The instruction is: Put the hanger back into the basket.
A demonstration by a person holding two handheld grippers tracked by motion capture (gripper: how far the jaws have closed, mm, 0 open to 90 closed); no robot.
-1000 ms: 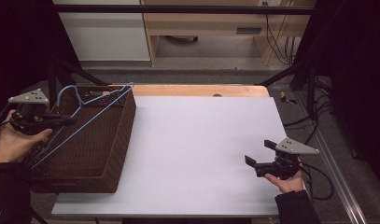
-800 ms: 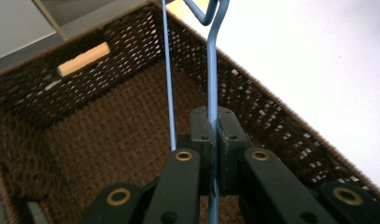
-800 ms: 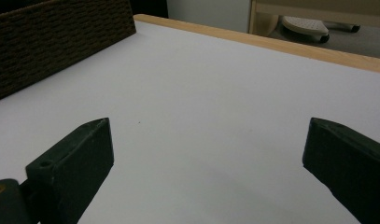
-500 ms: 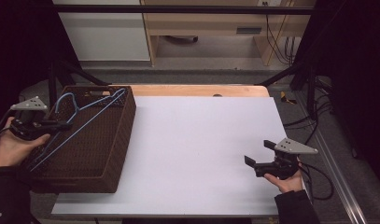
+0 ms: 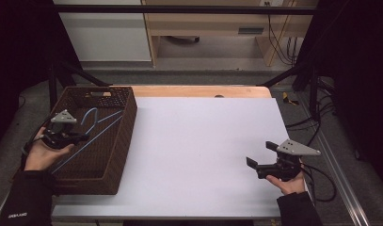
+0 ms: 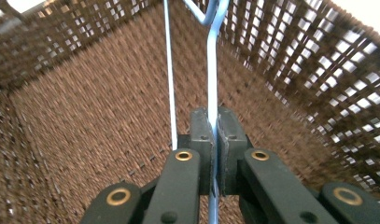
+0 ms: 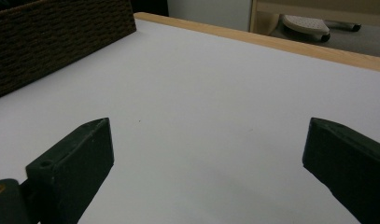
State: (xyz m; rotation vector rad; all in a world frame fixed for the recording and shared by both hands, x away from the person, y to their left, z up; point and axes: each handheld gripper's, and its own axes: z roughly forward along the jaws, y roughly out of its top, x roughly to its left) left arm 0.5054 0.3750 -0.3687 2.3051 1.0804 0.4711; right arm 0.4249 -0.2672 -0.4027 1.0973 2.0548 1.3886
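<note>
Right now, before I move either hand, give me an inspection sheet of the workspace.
Surface: white table top with a wooden far edge; bare middle.
Job's things: brown wicker basket at the table's left; blue wire hanger lying inside it.
Clutter: nothing seen.
Grippers: left gripper inside the basket, jaws shut on the hanger wire; right gripper over the table's right side, jaws wide open, empty.
Cables: black cable trailing from the right gripper off the table edge.
Surroundings: wooden furniture and dark frame bars beyond the table.

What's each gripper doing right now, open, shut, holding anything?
Left gripper: shut on the blue wire hanger, inside the brown wicker basket.
Right gripper: open, holding nothing, over the white table.
</note>
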